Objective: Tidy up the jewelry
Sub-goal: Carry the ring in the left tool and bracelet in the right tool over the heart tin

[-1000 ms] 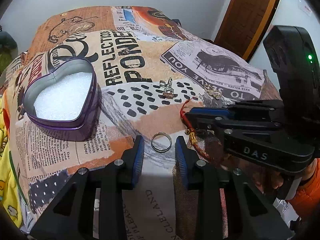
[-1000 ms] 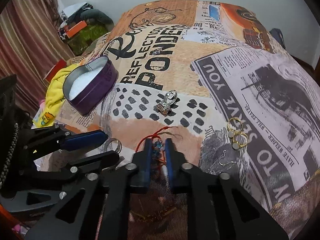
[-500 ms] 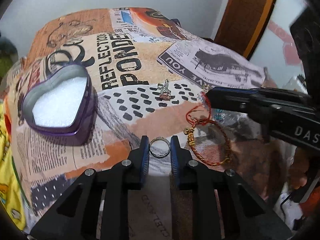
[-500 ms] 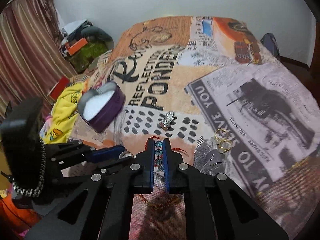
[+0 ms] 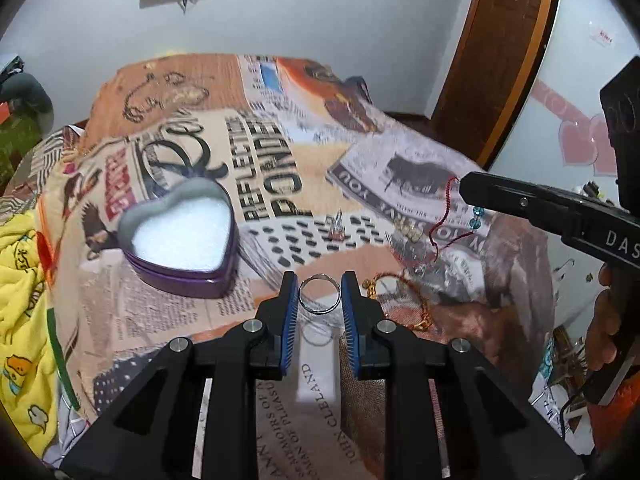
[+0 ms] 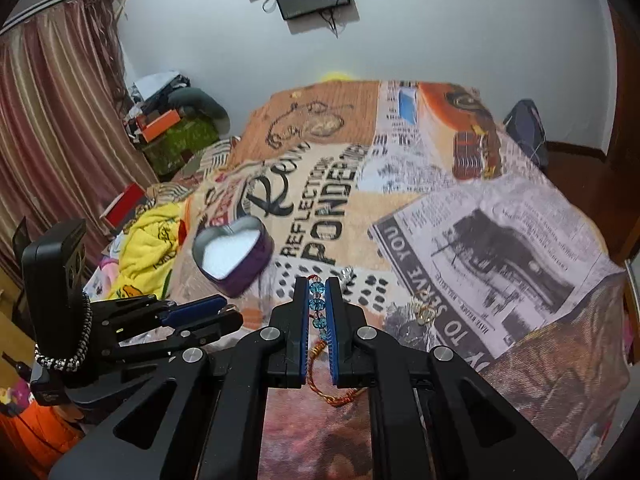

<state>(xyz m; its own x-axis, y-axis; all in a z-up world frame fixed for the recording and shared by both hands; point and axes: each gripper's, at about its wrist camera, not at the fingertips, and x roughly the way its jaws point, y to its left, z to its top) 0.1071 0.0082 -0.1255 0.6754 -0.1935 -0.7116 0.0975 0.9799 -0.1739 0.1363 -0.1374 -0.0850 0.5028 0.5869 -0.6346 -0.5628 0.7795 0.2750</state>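
- My left wrist camera sits behind my left gripper [image 5: 319,300] and looks forward along its fingers, down at a slant over the printed bedspread [image 5: 248,184] toward the white wall and a wooden door [image 5: 500,52].
- It is close to the cloth; the heart-shaped tin [image 5: 180,240] lies just ahead on its left, and my right gripper [image 5: 464,188] reaches in from its right edge.
- My right wrist camera sits behind my right gripper [image 6: 318,304], higher above the bed, facing the far wall, with a curtain [image 6: 52,128] on its left.
- Both views share the bedspread [image 6: 400,208] and the tin [image 6: 234,256]; my left gripper [image 6: 216,312] shows at this view's lower left.
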